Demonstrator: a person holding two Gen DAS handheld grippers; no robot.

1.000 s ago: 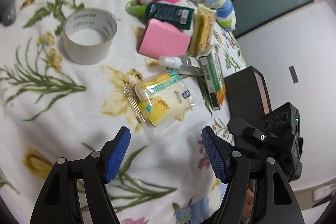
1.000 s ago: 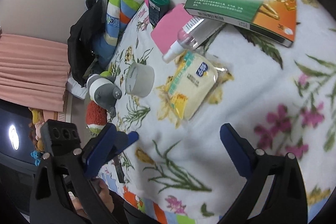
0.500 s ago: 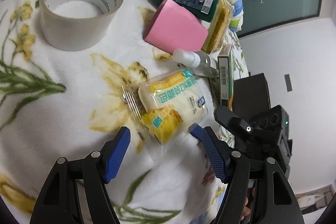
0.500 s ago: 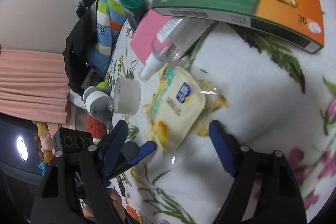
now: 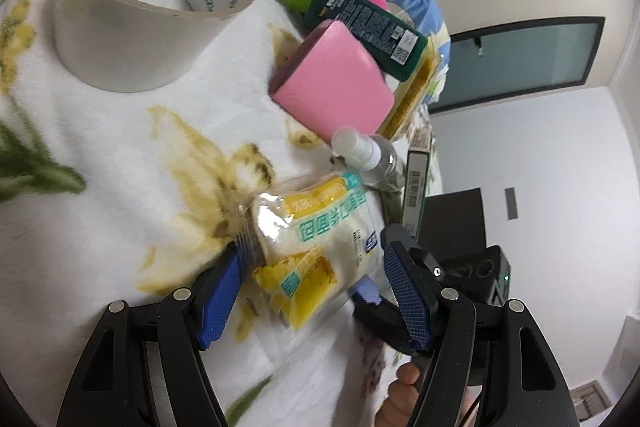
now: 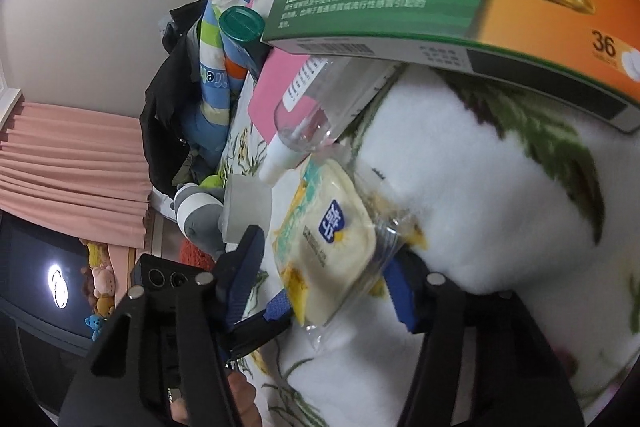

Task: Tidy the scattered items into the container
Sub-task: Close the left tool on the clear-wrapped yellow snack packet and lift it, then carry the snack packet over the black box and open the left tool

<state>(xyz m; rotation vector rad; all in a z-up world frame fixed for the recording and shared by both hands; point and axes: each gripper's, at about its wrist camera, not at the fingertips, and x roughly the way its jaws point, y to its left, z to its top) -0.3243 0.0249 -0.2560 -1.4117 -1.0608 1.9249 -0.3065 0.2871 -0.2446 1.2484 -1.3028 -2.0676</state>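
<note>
Tongs point(image 5: 312, 291) of both hands low, angled down, straddling bread packet point(image 5: 316, 247).

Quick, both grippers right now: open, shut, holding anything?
Left gripper: open, straddling the bread packet, not clamped.
Right gripper: jaws closing around the same bread packet; a firm grip cannot be told yet.
</note>
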